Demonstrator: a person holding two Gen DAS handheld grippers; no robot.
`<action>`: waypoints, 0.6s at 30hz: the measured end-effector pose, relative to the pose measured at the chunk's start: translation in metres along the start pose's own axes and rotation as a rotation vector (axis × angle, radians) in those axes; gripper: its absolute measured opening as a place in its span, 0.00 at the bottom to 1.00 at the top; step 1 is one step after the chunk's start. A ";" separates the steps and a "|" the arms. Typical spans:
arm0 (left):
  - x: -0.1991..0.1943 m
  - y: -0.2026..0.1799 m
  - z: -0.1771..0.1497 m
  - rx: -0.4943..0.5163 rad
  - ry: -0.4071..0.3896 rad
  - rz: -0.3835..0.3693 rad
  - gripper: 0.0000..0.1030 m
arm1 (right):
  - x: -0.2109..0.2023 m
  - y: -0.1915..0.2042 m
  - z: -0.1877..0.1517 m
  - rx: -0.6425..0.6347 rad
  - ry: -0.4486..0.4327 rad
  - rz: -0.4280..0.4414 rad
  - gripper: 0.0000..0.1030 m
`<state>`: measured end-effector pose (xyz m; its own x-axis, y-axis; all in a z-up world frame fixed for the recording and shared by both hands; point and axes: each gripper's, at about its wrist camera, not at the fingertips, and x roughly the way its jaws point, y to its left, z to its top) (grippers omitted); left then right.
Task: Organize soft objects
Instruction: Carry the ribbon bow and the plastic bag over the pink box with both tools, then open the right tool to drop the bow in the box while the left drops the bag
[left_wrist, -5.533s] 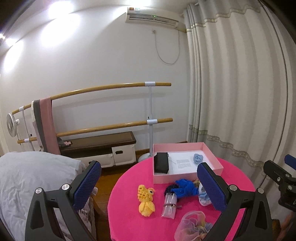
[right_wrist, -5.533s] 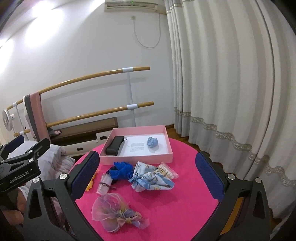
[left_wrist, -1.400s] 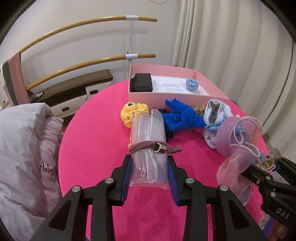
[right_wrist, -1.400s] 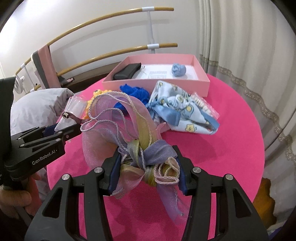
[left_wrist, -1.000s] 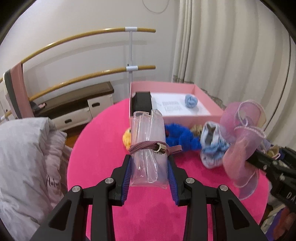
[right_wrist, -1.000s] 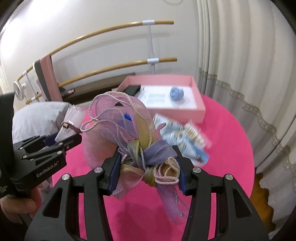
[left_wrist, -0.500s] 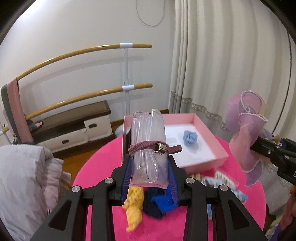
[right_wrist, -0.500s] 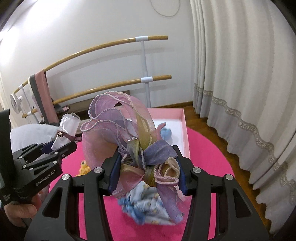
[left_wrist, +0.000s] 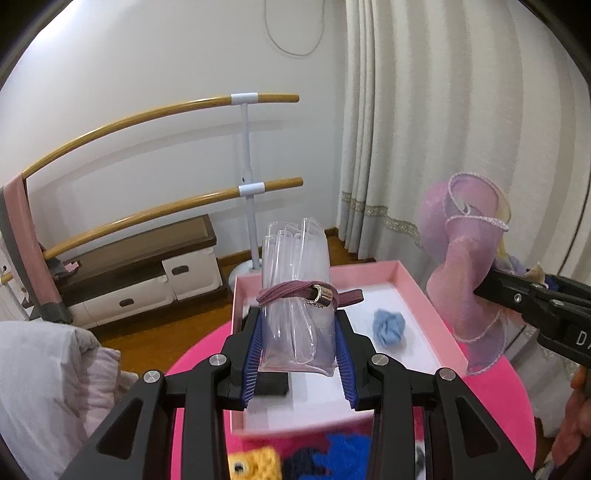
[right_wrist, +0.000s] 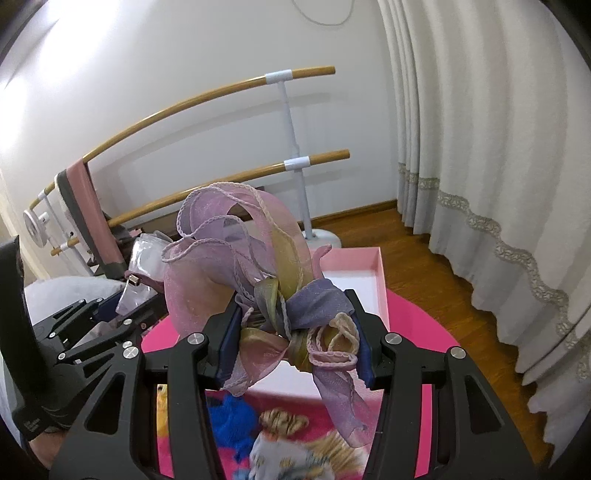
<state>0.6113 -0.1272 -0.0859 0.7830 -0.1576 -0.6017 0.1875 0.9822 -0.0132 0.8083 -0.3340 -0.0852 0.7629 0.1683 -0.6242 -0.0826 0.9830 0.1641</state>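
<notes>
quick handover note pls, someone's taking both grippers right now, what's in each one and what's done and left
Left gripper: shut on a clear plastic bag wrapped with a mauve band, held over the pink box.
Right gripper: shut on a pink and purple gauze bow, also near the box.
In the box: a small blue fabric ball and a black case.
Left on the pink table: a yellow knit toy, a blue knit piece, a printed cloth.
Next, probably: drop both held items in the box, then fetch the rest.
</notes>
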 end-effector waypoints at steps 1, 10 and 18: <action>0.011 0.000 0.009 -0.002 -0.001 0.001 0.33 | 0.005 -0.002 0.003 0.006 0.005 0.003 0.46; 0.095 0.004 0.059 -0.037 0.021 0.000 0.33 | 0.060 -0.026 0.040 0.058 0.063 -0.025 0.47; 0.172 0.004 0.086 -0.063 0.085 -0.012 0.33 | 0.104 -0.053 0.047 0.124 0.141 -0.054 0.47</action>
<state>0.7980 -0.1589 -0.1209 0.7270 -0.1625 -0.6671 0.1563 0.9853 -0.0696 0.9226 -0.3715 -0.1229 0.6661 0.1325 -0.7340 0.0428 0.9757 0.2150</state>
